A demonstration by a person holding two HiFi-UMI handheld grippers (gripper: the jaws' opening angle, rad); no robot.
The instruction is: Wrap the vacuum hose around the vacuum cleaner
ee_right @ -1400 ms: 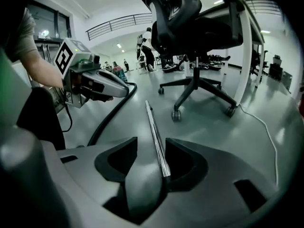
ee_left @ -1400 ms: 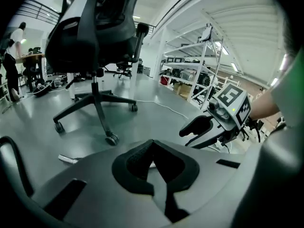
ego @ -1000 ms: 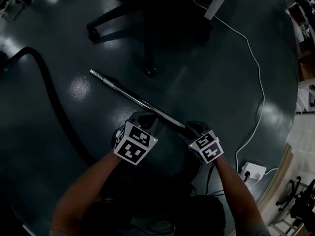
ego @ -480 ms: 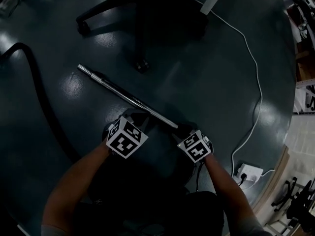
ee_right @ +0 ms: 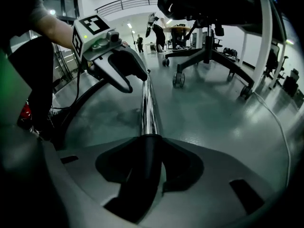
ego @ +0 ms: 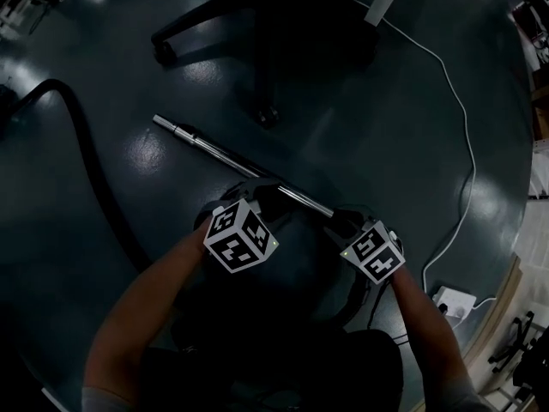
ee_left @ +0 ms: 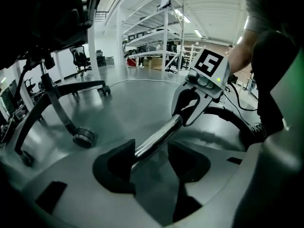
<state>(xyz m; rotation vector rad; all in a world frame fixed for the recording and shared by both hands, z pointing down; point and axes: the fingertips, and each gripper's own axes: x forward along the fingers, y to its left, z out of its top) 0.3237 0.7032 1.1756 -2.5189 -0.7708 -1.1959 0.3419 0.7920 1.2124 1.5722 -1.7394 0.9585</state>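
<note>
Wand pickup: right gripper (ego: 347,220) just closed on chrome metal vacuum tube (ego: 219,153); left gripper (ego: 257,194) just opened astride it. Next, probably: clamp left, lift.

no text, label, brand or number can be read anywhere

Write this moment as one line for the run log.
left gripper: jaws just opened, apart around metal tube | right gripper: jaws just closed on black cuff | hose: on floor
</note>
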